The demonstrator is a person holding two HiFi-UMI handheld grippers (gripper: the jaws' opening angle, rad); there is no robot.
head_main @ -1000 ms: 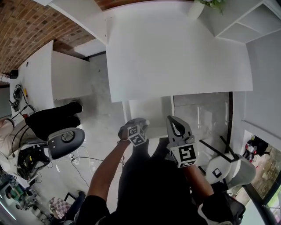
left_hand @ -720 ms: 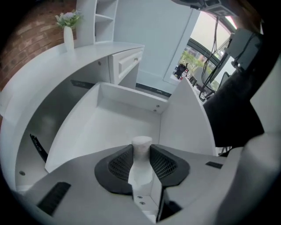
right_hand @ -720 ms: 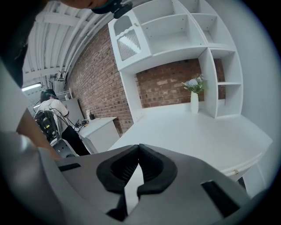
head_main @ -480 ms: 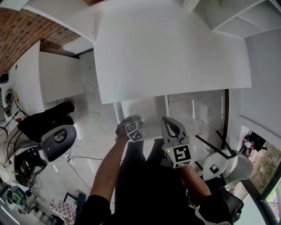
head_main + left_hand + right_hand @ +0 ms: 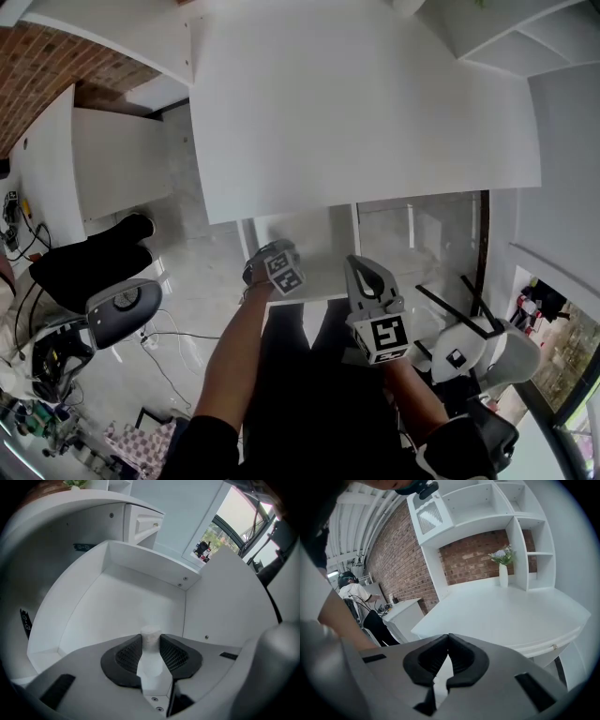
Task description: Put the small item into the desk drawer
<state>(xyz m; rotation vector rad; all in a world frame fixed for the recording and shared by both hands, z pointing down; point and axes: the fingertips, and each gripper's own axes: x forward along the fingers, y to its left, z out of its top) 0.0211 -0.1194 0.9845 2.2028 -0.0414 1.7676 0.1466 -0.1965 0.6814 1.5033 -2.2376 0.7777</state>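
Note:
A small white cylindrical item point(image 5: 150, 633) is clamped between the black pads of my left gripper point(image 5: 151, 641), which is shut on it. The gripper points into the open white desk drawer point(image 5: 117, 602), and the item hangs above the drawer's bare floor. In the head view the left gripper point(image 5: 272, 258) sits at the drawer point(image 5: 314, 239), just below the white desk top point(image 5: 356, 103). My right gripper point(image 5: 367, 270) hovers to the right of it, in front of the drawer. Seen from its own camera, the right gripper point(image 5: 448, 643) is shut, tips touching, with nothing between them.
A black office chair point(image 5: 89, 262) and its grey headrest point(image 5: 122, 309) stand on the left, with cables on the floor. A white chair point(image 5: 483, 356) stands on the right. A vase with flowers point(image 5: 504, 571) and white shelves point(image 5: 487, 503) sit at the desk's back.
My left gripper has moved slightly forward toward the drawer, still holding the item. The right gripper has stayed nearly in place. The head view has shifted a little.

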